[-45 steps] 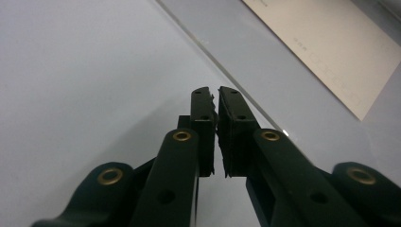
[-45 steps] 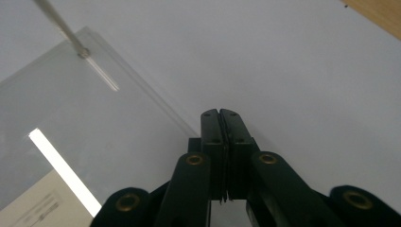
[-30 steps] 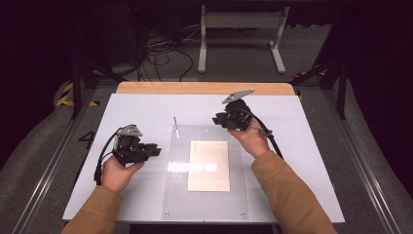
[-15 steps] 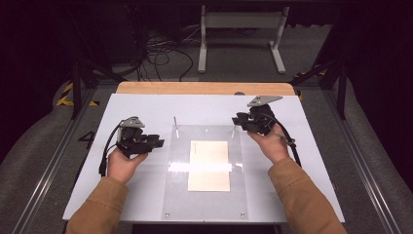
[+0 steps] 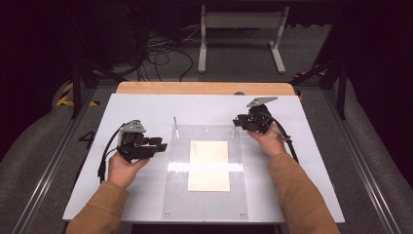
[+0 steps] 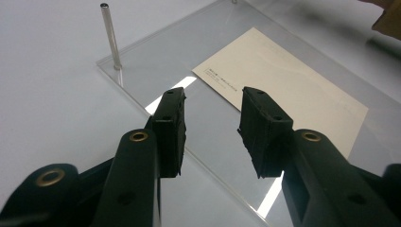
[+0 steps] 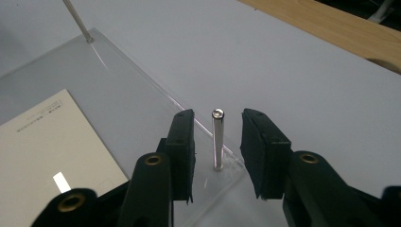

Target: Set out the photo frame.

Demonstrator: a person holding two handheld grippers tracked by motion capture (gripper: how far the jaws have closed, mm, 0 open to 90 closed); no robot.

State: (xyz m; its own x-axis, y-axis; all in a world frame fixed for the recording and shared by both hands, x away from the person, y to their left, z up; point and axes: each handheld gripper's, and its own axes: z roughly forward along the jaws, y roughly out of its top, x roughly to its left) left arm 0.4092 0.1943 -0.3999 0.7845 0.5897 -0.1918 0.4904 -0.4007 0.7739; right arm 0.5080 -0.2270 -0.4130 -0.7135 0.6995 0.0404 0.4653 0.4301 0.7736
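The high view looks forward and down from above the person's side of the white table, taking in the whole top and the floor beyond. The left gripper view sits low and close, facing along its jaws across the clear sheet toward the paper card. The right gripper view, equally near, faces a metal post at the sheet's corner. All three views share the sheet, the card and a second post.
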